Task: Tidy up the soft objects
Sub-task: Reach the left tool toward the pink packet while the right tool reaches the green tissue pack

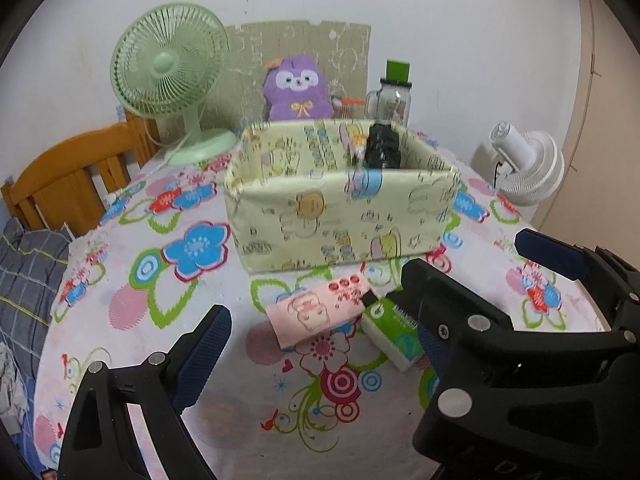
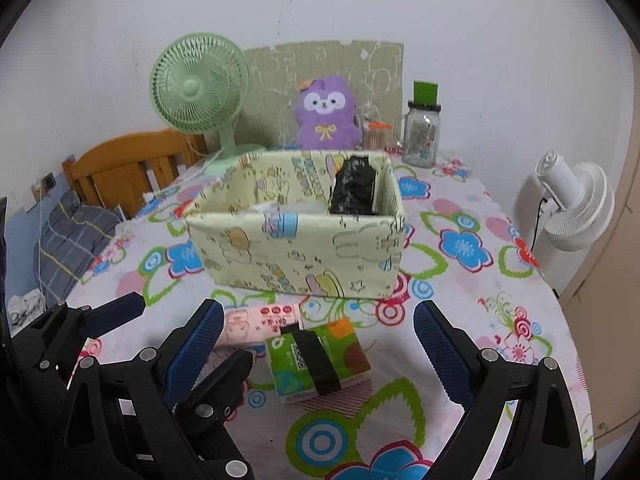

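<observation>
The green pack (image 2: 316, 356) lies on the table just before the bin (image 2: 296, 240), between the spread fingers of the right gripper (image 2: 318, 344), long axis pointing binward; the left gripper (image 1: 320, 340), also spread, frames the pink pack (image 1: 316, 312).

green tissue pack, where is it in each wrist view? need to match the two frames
Left wrist: green tissue pack lies lower right of centre, partly hidden behind the right claw, touching the pink tissue pack.
Right wrist: bottom centre, between the open claw's fingers.
Shared landmark: the yellow fabric box directly behind it.
</observation>
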Available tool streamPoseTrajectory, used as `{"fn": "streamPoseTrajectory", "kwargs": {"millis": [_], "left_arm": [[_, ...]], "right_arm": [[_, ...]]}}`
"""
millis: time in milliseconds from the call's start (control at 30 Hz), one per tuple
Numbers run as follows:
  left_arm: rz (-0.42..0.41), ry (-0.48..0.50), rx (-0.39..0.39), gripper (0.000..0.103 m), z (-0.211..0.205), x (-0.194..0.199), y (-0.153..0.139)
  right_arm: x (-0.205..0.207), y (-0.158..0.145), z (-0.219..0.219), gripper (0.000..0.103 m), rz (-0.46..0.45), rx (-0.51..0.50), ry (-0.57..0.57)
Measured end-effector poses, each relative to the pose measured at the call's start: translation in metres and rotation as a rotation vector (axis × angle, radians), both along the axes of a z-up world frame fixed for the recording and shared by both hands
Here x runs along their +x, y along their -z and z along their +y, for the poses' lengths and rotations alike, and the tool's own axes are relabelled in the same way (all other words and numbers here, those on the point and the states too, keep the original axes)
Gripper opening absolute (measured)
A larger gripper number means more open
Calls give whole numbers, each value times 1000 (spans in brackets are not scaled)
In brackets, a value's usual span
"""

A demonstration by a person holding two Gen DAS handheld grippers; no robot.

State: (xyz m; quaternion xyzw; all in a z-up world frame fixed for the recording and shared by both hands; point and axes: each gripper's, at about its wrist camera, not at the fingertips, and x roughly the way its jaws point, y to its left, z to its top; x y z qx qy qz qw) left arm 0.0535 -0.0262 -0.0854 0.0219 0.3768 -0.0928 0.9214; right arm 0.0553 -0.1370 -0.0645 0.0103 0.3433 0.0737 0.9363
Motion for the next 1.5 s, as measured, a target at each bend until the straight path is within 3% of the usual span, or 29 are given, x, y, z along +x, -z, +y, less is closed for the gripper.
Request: {"fn": "streamPoseTrajectory", "kwargs": {"millis": [633,1000,1067,1133,1500], "left_arm": [[124,12,34,95,0,11,49],[151,35,50,95,1,16,59],[153,43,54,95,-1,18,58],[151,51,62,95,-3,19,58],[135,51,102,95,-10,39,57]], "right_arm": [[18,54,2,97,126,-19,-9],[31,76,7,97,170,-16,0],[34,77,6,93,179,-8,-3],[35,78,6,82,190,13,-21],[38,72,-7,80,167,9,19]]}}
